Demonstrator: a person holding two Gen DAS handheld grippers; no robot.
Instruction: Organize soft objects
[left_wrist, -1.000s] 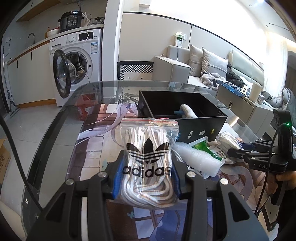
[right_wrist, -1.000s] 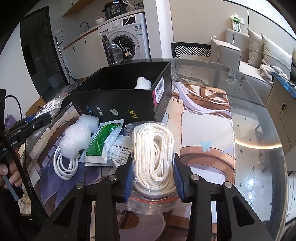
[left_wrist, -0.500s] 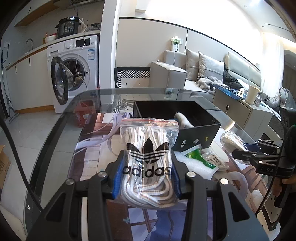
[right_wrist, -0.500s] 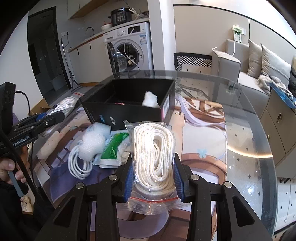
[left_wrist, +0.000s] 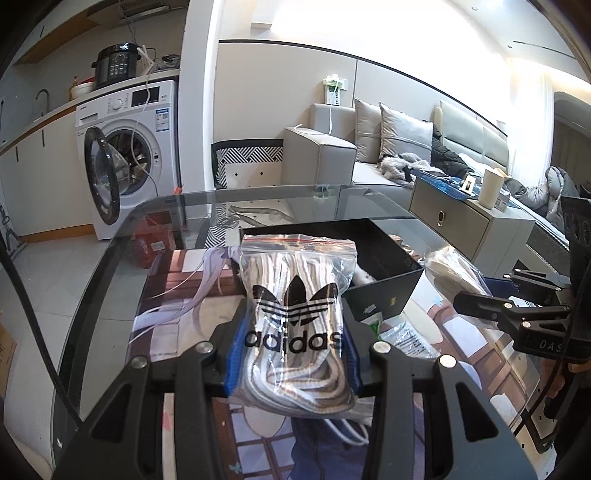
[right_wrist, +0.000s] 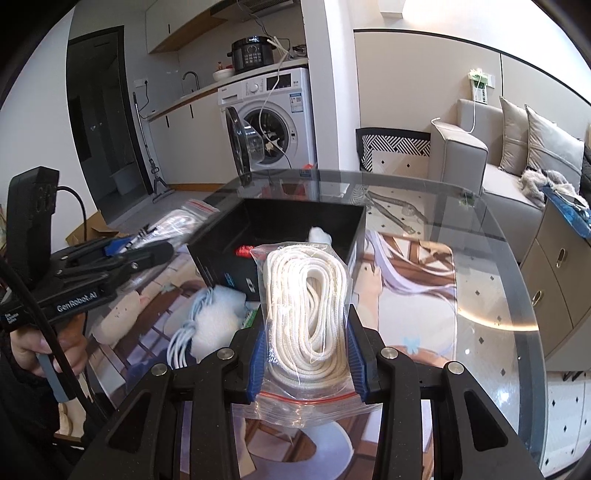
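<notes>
A zip bag of grey laces printed with an adidas logo (left_wrist: 295, 325) hung in the left gripper (left_wrist: 291, 354), pinched across its lower half, above the glass table (left_wrist: 110, 277) and just short of the black box (left_wrist: 384, 258). It looked light, soft and slick-skinned, best taken across the cord bundle rather than the loose plastic. The right gripper (right_wrist: 306, 358) was clenched on a 2nd bag, of white rope (right_wrist: 308, 314), near the box's front wall, where a white soft item (right_wrist: 319, 234) already lay inside. Both sets of jaws stood narrowed to bundle width, blue pads pressing plastic.
</notes>
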